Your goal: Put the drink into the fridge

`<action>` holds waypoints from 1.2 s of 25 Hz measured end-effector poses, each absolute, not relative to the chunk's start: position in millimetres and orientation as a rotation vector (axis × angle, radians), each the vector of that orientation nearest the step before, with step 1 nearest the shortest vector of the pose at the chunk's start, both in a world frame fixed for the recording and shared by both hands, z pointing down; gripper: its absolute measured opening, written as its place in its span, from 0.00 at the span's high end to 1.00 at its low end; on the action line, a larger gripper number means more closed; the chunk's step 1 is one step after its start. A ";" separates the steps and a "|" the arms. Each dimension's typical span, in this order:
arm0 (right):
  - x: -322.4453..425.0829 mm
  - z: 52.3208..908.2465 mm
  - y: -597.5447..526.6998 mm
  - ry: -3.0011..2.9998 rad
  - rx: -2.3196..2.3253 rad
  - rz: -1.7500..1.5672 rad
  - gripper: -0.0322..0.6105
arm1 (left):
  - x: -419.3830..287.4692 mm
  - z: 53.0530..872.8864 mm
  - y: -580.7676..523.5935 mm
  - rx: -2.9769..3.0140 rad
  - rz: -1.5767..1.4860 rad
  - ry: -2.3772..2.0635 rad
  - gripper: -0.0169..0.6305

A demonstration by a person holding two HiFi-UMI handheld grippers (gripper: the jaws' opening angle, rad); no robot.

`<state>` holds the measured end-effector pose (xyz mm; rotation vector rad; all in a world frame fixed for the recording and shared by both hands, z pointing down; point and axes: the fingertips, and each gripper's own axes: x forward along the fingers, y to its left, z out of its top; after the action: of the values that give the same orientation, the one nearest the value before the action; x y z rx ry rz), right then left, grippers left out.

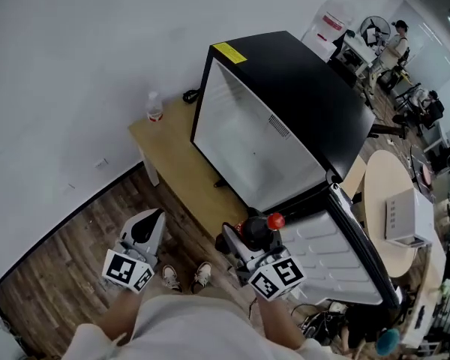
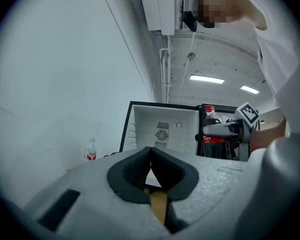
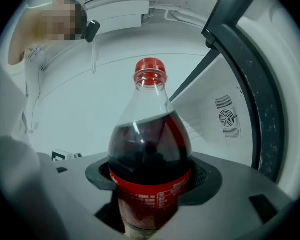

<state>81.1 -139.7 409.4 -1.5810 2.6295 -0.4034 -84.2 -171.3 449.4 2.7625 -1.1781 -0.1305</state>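
One cola bottle (image 3: 150, 159) tight in right tongs (image 1: 247, 240), left tongs (image 2: 150, 151) together; water bottle (image 1: 154, 107) beside open fridge (image 1: 247, 133).

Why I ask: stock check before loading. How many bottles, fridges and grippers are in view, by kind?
Bottles: 2 (dark cola plastic bottle with red cap; small clear plastic bottle with red label)
Fridges: 1 (black fridge with white interior)
Grippers: 2 (left gripper; right gripper)
Total: 5
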 end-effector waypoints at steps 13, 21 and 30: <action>104.5 419.4 -218.9 2.659 -1.594 -0.277 0.47 | -34.6 434.7 -199.2 2.829 -0.079 -1.190 0.95; 114.2 447.5 -270.3 2.648 -1.736 -0.213 0.47 | -42.5 442.9 -211.1 2.804 -0.029 -1.231 0.95; 137.2 463.2 -325.0 2.549 -1.892 -0.168 0.47 | -38.0 458.4 -227.3 2.786 0.002 -1.230 0.95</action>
<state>137.2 -325.0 463.2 -1.8916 2.5493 -0.1675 -38.0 -227.3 458.4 2.7856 -1.2299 0.0019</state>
